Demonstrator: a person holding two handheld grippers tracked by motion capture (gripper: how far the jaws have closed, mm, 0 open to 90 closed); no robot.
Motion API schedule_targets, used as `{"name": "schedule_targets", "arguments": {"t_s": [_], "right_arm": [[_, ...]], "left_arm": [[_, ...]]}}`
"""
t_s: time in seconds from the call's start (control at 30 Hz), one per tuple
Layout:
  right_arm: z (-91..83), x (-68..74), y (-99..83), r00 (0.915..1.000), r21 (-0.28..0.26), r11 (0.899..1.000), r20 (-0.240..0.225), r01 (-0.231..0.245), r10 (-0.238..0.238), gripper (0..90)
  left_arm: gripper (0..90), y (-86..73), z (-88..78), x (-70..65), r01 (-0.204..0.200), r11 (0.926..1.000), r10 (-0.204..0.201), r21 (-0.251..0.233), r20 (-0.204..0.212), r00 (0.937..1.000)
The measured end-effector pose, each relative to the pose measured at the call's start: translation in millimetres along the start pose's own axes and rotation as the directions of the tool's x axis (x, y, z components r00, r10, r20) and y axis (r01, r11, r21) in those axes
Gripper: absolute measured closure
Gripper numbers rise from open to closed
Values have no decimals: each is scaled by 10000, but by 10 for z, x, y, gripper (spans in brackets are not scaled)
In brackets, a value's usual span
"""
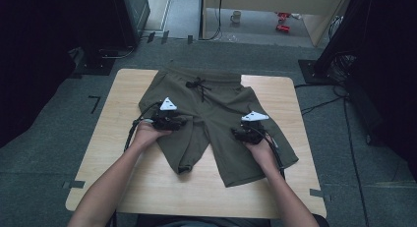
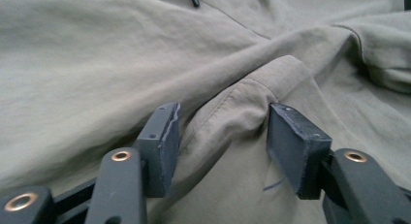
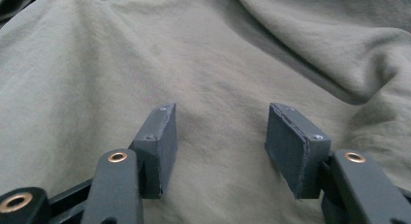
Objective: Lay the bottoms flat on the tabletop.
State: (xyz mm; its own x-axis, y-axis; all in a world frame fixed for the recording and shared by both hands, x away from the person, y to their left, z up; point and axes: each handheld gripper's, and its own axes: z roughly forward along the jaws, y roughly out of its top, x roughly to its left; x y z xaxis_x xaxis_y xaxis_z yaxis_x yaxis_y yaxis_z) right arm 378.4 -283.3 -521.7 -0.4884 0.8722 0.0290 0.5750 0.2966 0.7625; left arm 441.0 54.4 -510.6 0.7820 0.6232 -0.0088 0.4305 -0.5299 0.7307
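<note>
Here, both claws apart over soft, creased olive shorts (image 1: 216,124); wood tabletop (image 1: 123,133).

High view: fixed above person's side, looks forward and down over whole table (image 1: 147,187), far edge, floor beyond. Left gripper view: close, low along jaws onto shorts (image 2: 97,64). Right gripper view: same closeness. All share shorts cloth.

Shorts (image 1: 216,114) lie flat on the desk (image 1: 128,153), waistband at the far edge, legs toward the person. Left gripper (image 1: 183,121) rests on the left leg, right gripper (image 1: 236,133) on the right leg. Behind the desk, a mug (image 1: 236,16) on the floor.
</note>
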Motion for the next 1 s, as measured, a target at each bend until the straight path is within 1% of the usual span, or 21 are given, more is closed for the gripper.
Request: {"name": "schedule_targets", "arguments": {"t_s": [0.03, 0.07, 0.1, 0.13, 0.23, 0.3, 0.4, 0.53, 0.6, 0.73, 0.9, 0.93, 1.0], "right_arm": [[0, 1, 0, 10000, 1, 10000, 1, -2, 2, 447], [0, 0, 0, 10000, 1, 10000, 2, 2, -2, 447], [0, 1, 0, 10000, 0, 10000, 1, 0, 0, 447], [0, 1, 0, 10000, 1, 10000, 1, 0, 0, 447], [0, 0, 0, 10000, 1, 10000, 0, 1, -1, 447], [0, 0, 0, 10000, 1, 10000, -3, 3, -3, 447], [-1, 0, -1, 10000, 1, 10000, -8, 10, -10, 446], [-1, 0, -1, 10000, 1, 10000, -12, 17, -17, 446], [-1, 1, -1, 10000, -1, 10000, -12, 19, -19, 446], [-6, 2, -5, 10000, 2, 10000, -43, 76, -76, 439], [-17, 18, -17, 9997, 25, 9998, -174, 175, -175, 405], [-18, 20, -18, 9996, 38, 9998, -203, 205, -204, 395], [-20, 26, -20, 9994, 56, 9997, -247, 240, -238, 380]], "left_arm": [[537, -4, 5, -9, -36, 9999, 36, 101, -8, 10000], [570, -8, -6, -15, -100, 9999, 100, 92, -16, 9999], [638, -8, -26, -12, -14, 9999, 14, 124, 35, 10000], [726, -8, -55, -3, 98, 9998, -101, 155, 173, 9998], [862, -21, -185, 14, 311, 9994, -315, 117, 391, 9987], [879, -36, -307, 23, 383, 9993, -385, 57, 516, 9979], [881, -85, -540, 7, 445, 9984, -426, -359, 520, 9977], [880, -175, -795, -28, 498, 9959, -465, -758, 447, 9979], [879, -233, -919, -39, 745, 9917, -699, -1052, 463, 9965], [879, -346, -1146, -51, 1038, 9820, -987, -1579, 400, 9943], [875, -527, -1353, -38, 1392, 9748, -1362, -1743, 296, 9902], [874, -573, -1397, -25, 1532, 9717, -1508, -1797, 269, 9882], [872, -642, -1460, -2, 1702, 9671, -1673, -1889, 312, 9854]]}}
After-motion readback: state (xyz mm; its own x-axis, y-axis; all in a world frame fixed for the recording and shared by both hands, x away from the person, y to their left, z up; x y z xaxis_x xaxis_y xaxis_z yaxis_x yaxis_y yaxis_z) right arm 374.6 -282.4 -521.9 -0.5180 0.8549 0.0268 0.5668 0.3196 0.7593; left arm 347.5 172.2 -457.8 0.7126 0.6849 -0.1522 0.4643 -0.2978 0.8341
